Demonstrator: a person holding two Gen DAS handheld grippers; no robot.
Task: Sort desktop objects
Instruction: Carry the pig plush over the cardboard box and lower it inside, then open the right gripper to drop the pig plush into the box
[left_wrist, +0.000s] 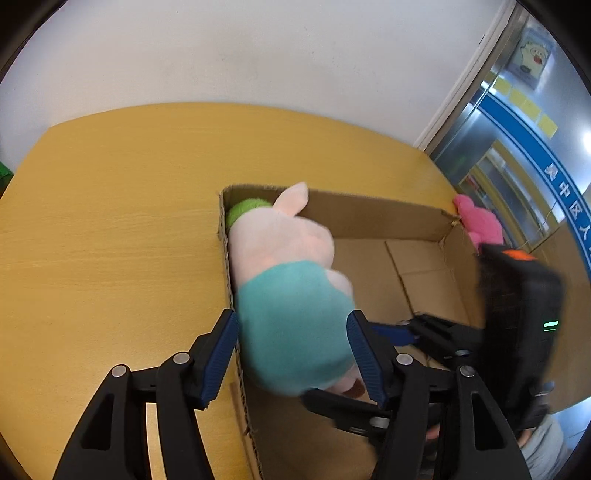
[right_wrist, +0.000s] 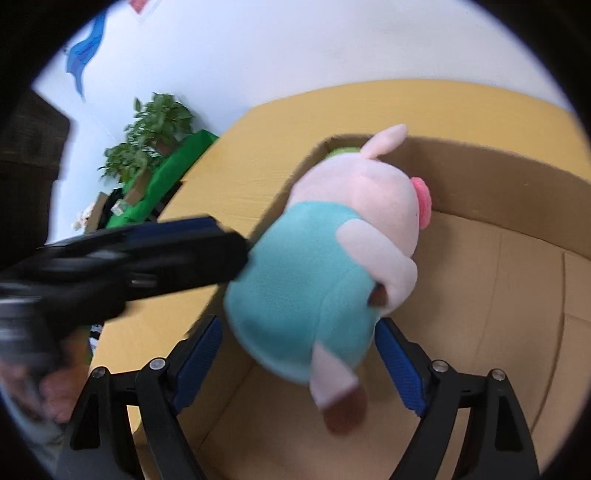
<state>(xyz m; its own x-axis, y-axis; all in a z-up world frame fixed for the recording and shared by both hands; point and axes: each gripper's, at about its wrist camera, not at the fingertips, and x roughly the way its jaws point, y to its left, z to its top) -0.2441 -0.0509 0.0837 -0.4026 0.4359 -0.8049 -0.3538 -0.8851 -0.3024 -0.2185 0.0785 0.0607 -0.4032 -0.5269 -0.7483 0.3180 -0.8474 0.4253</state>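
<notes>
A pink plush pig in a teal shirt (left_wrist: 291, 306) hangs over the left end of an open cardboard box (left_wrist: 373, 214) on the yellow table (left_wrist: 110, 229). My left gripper (left_wrist: 293, 354) has its blue pads on both sides of the pig's teal body. My right gripper (right_wrist: 301, 354) also straddles the pig (right_wrist: 314, 280), with its pads close to the body; I cannot tell whether they press it. A green plush (left_wrist: 243, 208) lies in the box's far left corner. The right gripper's body (left_wrist: 517, 325) shows at the right of the left wrist view.
A bright pink plush (left_wrist: 478, 221) sits outside the box's far right corner at the table edge. A white wall stands behind the table. Potted plants (right_wrist: 155, 133) and a green box (right_wrist: 162, 181) stand beyond the table's left side.
</notes>
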